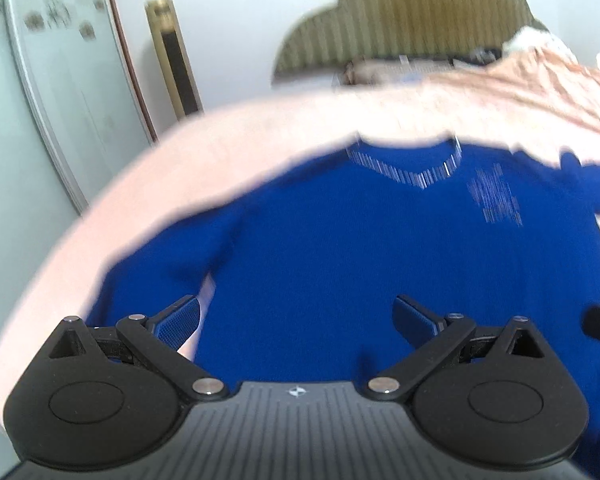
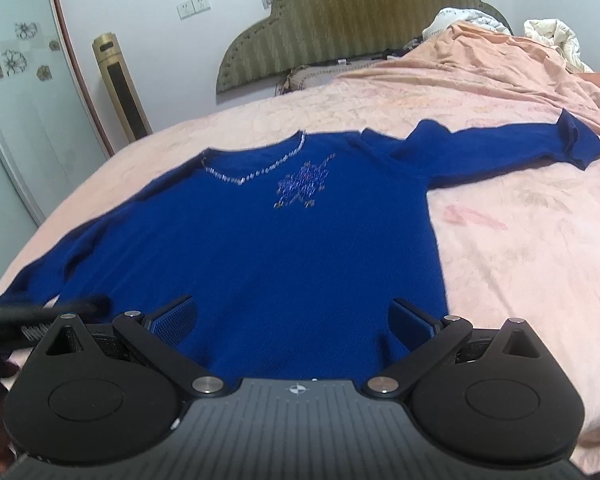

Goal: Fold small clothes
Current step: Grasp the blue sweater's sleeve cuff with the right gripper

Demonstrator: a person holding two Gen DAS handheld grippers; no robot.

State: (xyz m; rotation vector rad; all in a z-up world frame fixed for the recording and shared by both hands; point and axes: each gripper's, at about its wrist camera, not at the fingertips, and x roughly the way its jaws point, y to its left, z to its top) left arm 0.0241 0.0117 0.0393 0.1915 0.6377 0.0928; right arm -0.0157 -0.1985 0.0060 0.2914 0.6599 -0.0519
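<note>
Currently, the left gripper (image 1: pixel 296 318) stands released, its two blue-padded fingers (image 1: pixel 176 322) spread wide and holding nothing. It hangs over the near hem zone of the blue sweater (image 1: pixel 340 260), and contact with the fabric cannot be determined from the blurred left wrist view. The right gripper (image 2: pixel 294 318) is likewise released, jaws spread wide, with nothing between the pads, positioned over the near hem of the same garment.

The blue sweater (image 2: pixel 260 240) lies flat and face up on the pink bedspread (image 2: pixel 520 260), hem toward the near side, neckline toward the far side. A beaded trim (image 2: pixel 252 174) follows the V-shaped neckline, and a beaded motif (image 2: pixel 302 186) sits just below it on the chest. The right sleeve (image 2: pixel 500 140) extends out to the far right, its cuff turned up near the edge of the bed. The left sleeve (image 2: pixel 60 264) runs down toward the near left. A dark, blurred object (image 2: pixel 28 316) appears at the near left of the right wrist view; its identity cannot be confirmed.

Beyond the garment, rumpled pink bedding and pale cloth (image 2: pixel 552 40) are heaped at the far right. An olive ribbed headboard (image 2: pixel 360 20) stands against the far wall. A gold tower unit (image 2: pixel 120 84) stands at the far left, beside a pale door with flower decals (image 2: pixel 16 60).
</note>
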